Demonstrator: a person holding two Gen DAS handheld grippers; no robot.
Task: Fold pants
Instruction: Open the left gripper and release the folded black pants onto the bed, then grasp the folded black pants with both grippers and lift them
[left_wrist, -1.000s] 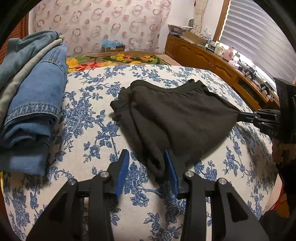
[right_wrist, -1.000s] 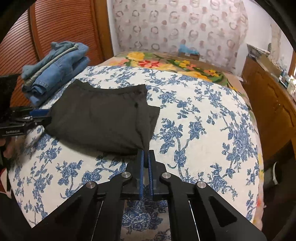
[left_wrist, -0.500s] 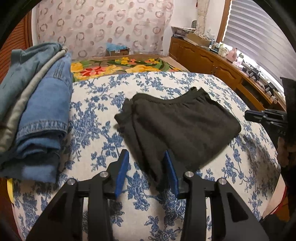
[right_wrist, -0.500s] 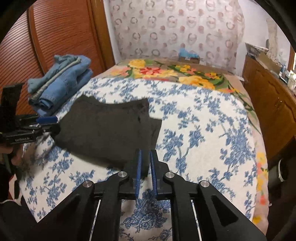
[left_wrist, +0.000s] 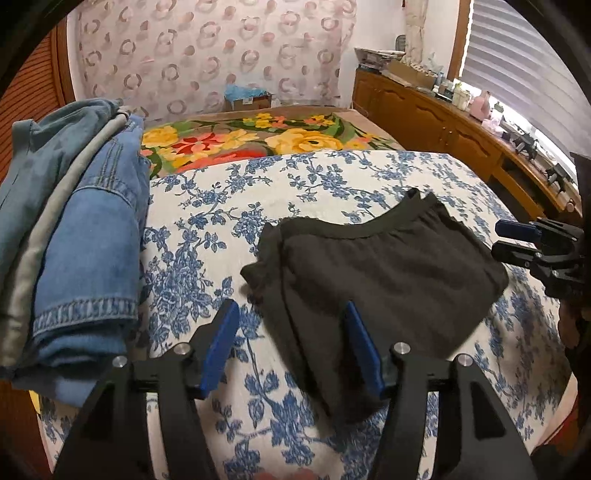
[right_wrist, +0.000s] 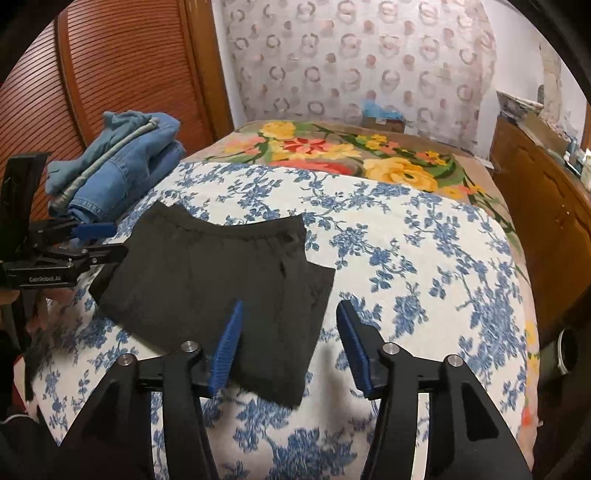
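Note:
Black pants (left_wrist: 388, 280) lie folded flat on the blue-flowered bedspread (left_wrist: 207, 206), waistband at the far side. My left gripper (left_wrist: 291, 332) hovers over their near left edge; its jaws are opening, with fabric below the gap and no pad pressing on it. In the right wrist view the pants (right_wrist: 221, 288) lie ahead to the left. My right gripper (right_wrist: 291, 332) is over their near right corner; its jaws are opening too, free of the cloth. Each gripper shows in the other's view: the right gripper (left_wrist: 504, 240) and the left gripper (right_wrist: 118, 240).
A stack of folded jeans (left_wrist: 74, 240) sits on the bed's left side, also seen as the jeans (right_wrist: 118, 170). A flowered blanket (left_wrist: 258, 140) covers the far end. A wooden cabinet (left_wrist: 443, 122) runs along the right, a louvred door (right_wrist: 110, 74) on the left.
The right gripper opened and let go of the pants' corner. The left gripper widened. Both drew back a little, and the stretched pants settled flat on the bed.

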